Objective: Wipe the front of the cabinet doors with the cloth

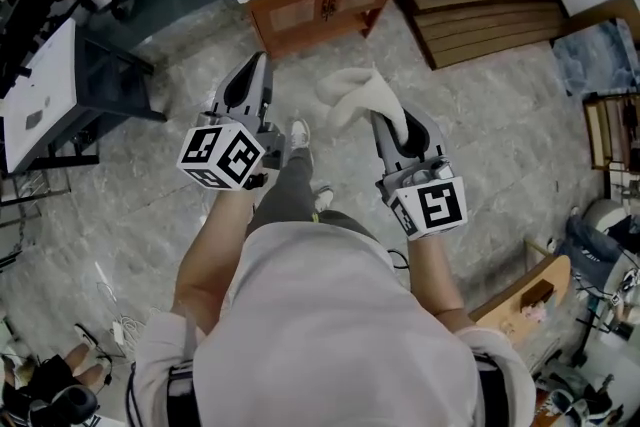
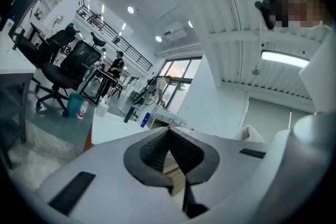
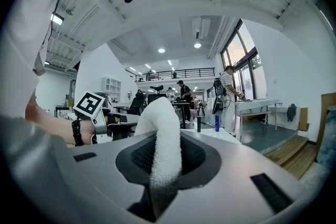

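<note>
Over the grey marble floor [image 1: 500, 145], the right gripper [image 1: 392, 130] pinches the cloth [image 1: 362, 98] (left gripper [image 1: 257, 73] closed, empty), cabinet [image 1: 325, 7] ahead.

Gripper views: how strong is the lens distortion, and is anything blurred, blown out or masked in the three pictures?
Left gripper view: heavy fisheye, black corners, ceiling lamp glaring, mosaic patch upper right. Right gripper view: same fisheye, cloth sharp in the right tool, mosaic patch at top. Head view: milder bending, even light, no motion blur.
</note>
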A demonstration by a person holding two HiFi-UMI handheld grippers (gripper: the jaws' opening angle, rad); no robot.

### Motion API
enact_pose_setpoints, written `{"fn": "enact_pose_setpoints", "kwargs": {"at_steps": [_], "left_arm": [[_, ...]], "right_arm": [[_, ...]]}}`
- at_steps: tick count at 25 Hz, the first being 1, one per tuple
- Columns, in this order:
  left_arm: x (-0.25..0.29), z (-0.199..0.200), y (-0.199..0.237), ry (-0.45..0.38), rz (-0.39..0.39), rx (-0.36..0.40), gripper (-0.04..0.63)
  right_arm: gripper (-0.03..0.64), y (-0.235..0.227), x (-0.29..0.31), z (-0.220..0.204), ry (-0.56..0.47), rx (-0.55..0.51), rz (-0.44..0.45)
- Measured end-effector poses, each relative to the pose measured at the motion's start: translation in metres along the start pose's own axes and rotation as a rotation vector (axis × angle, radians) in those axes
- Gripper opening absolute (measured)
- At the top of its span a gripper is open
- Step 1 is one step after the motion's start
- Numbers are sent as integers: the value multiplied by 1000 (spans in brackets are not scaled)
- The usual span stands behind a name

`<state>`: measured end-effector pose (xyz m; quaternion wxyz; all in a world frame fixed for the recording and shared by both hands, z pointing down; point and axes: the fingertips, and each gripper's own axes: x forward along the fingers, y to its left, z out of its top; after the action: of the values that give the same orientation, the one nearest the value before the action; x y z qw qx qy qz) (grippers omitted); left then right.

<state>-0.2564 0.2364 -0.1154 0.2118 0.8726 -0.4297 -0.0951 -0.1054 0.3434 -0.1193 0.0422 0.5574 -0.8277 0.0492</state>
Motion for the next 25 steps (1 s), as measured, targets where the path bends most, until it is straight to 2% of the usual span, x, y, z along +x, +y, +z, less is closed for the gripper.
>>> {"fn": "enact_pose_setpoints", "kwargs": {"at_steps": [6, 17, 25], "left_arm": [[60, -11, 19, 33, -14, -30, 17], [211, -14, 92, 80, -15, -96, 17], [283, -13, 130, 91, -16, -120, 17]], "right_arm": [[81, -38, 40, -3, 28, 5, -16], [81, -119, 190, -2, 97, -20, 3], [81, -168, 264, 4, 112, -63, 3]]}}
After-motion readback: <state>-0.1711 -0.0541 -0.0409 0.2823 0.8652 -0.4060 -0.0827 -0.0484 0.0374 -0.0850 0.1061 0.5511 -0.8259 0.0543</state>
